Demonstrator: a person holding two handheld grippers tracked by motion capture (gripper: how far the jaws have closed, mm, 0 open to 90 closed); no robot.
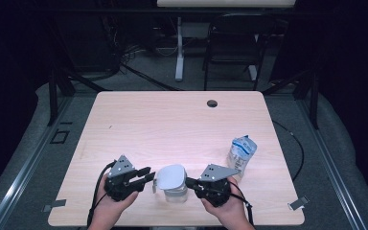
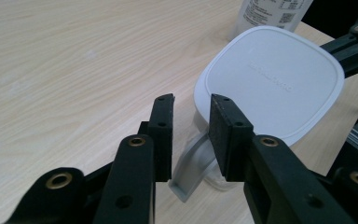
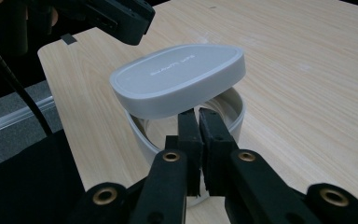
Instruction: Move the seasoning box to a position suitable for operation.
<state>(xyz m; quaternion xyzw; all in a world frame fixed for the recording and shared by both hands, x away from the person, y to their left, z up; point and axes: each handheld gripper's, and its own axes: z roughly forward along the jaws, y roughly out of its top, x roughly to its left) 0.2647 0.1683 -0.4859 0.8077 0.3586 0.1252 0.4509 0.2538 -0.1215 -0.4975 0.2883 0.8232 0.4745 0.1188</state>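
High view: tub [image 1: 175,191] with grey lid [image 1: 171,176] stands near front edge of bench [image 1: 172,124], between both claws. Left claw [image 1: 149,175] just beside lid's left side; right claw [image 1: 189,182] at tub's right. Bottle [image 1: 241,154] toward right edge.

Left gripper view: left claw [image 2: 192,116] partly spread, nothing pinched; lid's hanging latch [image 2: 193,170] lies between jaws, untouched.

Right gripper view: right claw [image 3: 199,116] narrow, clamped on tub [image 3: 142,135] rim; lid [image 3: 179,77] sits tilted, lifted above rim.
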